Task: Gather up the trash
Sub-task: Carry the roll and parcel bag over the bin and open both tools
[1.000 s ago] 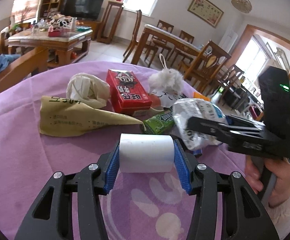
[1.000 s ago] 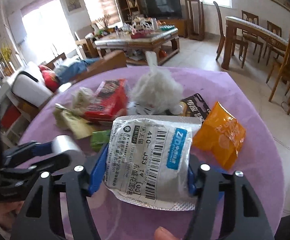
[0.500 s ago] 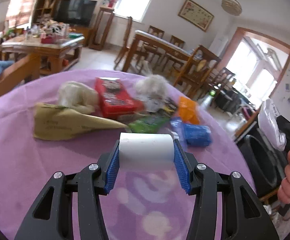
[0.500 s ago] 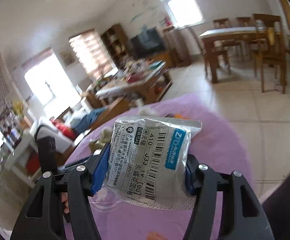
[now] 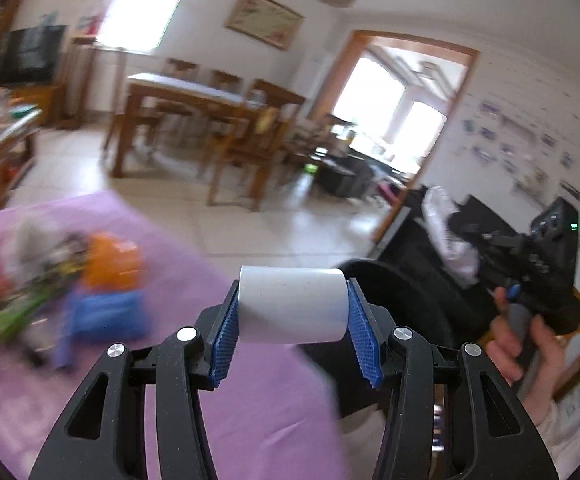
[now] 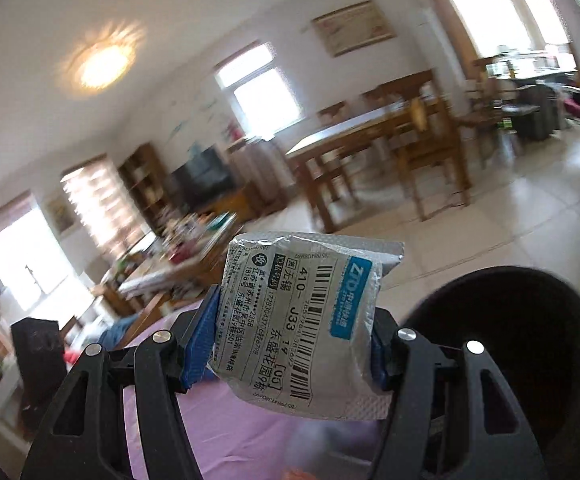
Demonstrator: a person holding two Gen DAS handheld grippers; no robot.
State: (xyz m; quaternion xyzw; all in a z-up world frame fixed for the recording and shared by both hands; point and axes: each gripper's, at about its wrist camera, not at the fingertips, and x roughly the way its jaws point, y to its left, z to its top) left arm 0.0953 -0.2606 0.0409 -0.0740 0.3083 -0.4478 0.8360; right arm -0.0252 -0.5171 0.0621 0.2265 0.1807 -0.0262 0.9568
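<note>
Your left gripper (image 5: 293, 322) has its jaws clamped on a white roll (image 5: 292, 307) above the purple worktop (image 5: 250, 420); your right gripper (image 6: 290, 344) grips the silver parcel bag (image 6: 302, 328) beside the black bin (image 6: 530, 332).

Black fingers (image 5: 178, 392) with blue ribbed pads (image 5: 226, 332) and silver screws (image 5: 186, 334).
</note>
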